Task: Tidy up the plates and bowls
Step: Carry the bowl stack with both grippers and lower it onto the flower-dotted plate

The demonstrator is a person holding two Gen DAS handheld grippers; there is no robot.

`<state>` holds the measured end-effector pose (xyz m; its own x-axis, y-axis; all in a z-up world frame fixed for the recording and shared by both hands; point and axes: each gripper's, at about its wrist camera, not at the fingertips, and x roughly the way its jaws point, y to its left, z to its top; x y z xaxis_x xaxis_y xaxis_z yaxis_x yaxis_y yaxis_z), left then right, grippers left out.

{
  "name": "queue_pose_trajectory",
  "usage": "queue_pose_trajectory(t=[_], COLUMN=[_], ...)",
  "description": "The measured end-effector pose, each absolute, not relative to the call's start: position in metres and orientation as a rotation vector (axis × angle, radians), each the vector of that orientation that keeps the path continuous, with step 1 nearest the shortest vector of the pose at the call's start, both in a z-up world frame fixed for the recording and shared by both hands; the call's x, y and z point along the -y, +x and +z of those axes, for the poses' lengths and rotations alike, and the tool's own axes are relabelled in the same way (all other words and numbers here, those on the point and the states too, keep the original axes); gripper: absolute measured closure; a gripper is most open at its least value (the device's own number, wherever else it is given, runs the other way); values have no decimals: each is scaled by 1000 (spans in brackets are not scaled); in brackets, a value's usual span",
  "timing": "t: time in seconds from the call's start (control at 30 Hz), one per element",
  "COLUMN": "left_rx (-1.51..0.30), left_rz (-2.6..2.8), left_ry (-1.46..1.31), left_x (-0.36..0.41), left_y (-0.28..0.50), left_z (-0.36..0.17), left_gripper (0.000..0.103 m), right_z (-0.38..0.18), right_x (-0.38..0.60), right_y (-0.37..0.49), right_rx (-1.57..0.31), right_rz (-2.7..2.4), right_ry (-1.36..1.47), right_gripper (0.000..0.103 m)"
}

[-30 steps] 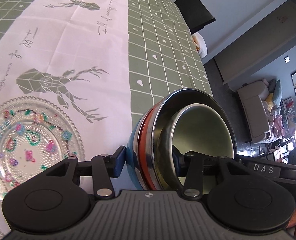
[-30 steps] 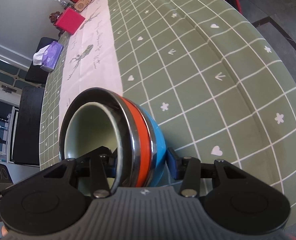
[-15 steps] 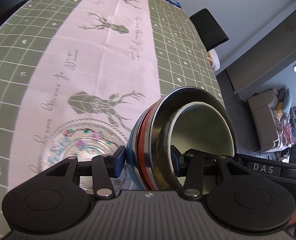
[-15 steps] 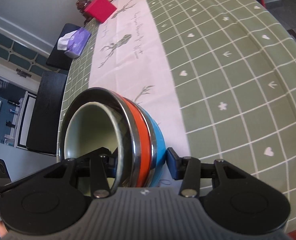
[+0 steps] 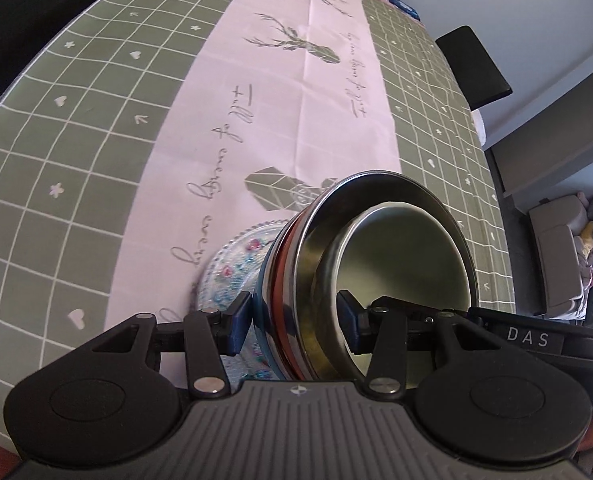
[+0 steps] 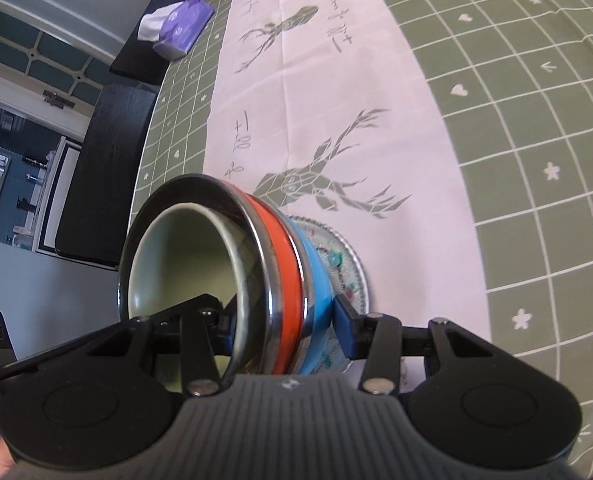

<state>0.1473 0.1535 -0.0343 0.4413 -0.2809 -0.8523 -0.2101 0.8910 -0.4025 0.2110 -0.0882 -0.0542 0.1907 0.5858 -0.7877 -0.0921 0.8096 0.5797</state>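
Both the left gripper (image 5: 292, 322) and the right gripper (image 6: 284, 326) are clamped on the bowl stack (image 5: 376, 264). At the lower centre of the frame, the stack hangs over the glass plate (image 5: 232, 264).

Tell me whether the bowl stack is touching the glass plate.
Cannot tell. In both wrist views the bowl stack overlaps the glass plate, hiding any contact or gap.

The bowl stack (image 5: 376, 280) hides most of the glass plate (image 5: 232, 264); whether they touch is unclear.
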Motion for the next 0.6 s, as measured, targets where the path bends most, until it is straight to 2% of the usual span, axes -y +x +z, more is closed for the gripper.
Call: queue_pose_trajectory(t=[0.6], left_rx=[-1122], left_rz=[-48], left_ry=[-485], left_x=[-159], left_y=[147], left_z=[-49], left_gripper=[53], right_z=[-66], right_x=[78], right_y=[211], right_rx=[-1296], right_rz=[500], right_ry=[412], right_gripper=[59])
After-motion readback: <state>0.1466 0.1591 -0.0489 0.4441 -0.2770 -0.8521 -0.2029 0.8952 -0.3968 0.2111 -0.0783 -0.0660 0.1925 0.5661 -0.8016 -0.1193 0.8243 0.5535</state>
